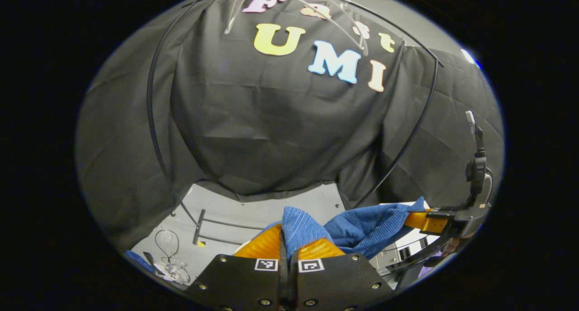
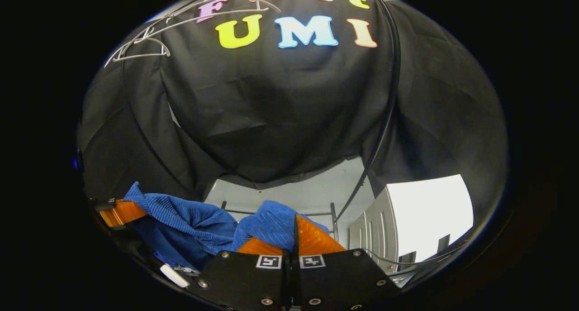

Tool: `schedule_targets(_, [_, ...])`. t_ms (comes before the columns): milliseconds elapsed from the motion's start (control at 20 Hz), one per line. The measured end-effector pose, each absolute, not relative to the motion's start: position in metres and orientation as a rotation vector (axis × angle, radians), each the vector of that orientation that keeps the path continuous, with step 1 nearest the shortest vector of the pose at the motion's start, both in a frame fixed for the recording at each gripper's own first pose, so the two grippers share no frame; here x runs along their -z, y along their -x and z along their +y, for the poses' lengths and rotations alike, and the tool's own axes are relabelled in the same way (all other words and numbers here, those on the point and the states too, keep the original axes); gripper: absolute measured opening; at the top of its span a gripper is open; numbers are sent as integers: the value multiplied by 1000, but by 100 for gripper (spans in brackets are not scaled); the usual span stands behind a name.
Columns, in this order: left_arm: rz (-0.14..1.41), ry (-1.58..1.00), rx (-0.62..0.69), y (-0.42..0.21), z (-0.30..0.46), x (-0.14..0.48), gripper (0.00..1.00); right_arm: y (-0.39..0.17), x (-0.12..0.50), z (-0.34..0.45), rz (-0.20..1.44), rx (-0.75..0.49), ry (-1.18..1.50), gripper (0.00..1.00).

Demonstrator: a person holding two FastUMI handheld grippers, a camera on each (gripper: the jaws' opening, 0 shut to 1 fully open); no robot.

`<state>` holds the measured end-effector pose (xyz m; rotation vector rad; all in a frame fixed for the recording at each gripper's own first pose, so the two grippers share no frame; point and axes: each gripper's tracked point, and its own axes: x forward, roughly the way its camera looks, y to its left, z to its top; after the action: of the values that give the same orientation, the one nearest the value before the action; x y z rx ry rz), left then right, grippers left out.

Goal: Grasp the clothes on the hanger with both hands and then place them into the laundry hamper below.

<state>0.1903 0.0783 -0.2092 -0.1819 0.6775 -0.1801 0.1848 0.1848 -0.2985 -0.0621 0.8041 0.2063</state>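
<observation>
A blue ribbed garment (image 1: 362,232) hangs stretched between both grippers, low in front of the black cloth wall. My left gripper (image 1: 285,238) is shut on one bunched end of it, blue cloth poking up between the orange fingers. In the left gripper view the right gripper (image 1: 425,220) holds the other end at the right. My right gripper (image 2: 294,232) is shut on its fold of the garment (image 2: 190,220), and the left gripper (image 2: 120,213) shows at the far left with cloth in it. Bare pale wire hangers (image 1: 298,3) (image 2: 149,44) hang high above.
A black rack tube (image 1: 151,112) (image 2: 389,98) arcs down to a base bar (image 1: 199,227) on the grey floor. Loose cables (image 1: 169,256) lie at lower left. A white box-like object with a ribbed grey side (image 2: 429,211) stands at lower right.
</observation>
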Motion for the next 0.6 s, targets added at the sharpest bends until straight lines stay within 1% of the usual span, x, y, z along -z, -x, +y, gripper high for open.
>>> schedule_targets(100, [696,132,176,-189,84,216,1,-186,316,179,844,-186,60,0])
schedule_targets(150, [720,115,168,-185,85,220,0,-184,324,178,862,-179,50,0])
schedule_targets(200, [735,113,155,-182,86,223,1,-184,330,177,875,-170,43,0])
schedule_targets(300, [759,119,132,-183,86,237,0,-185,344,172,899,-153,45,0])
schedule_targets(400, [785,115,114,-182,86,252,1,-183,360,168,929,-148,52,0])
schedule_targets(450, [796,113,106,-181,85,257,0,-179,368,165,945,-148,57,1])
schedule_targets(500, [812,111,97,-178,85,263,1,-176,374,163,958,-149,63,0])
schedule_targets(600, [837,115,79,-172,88,274,0,-175,385,163,975,-152,73,0])
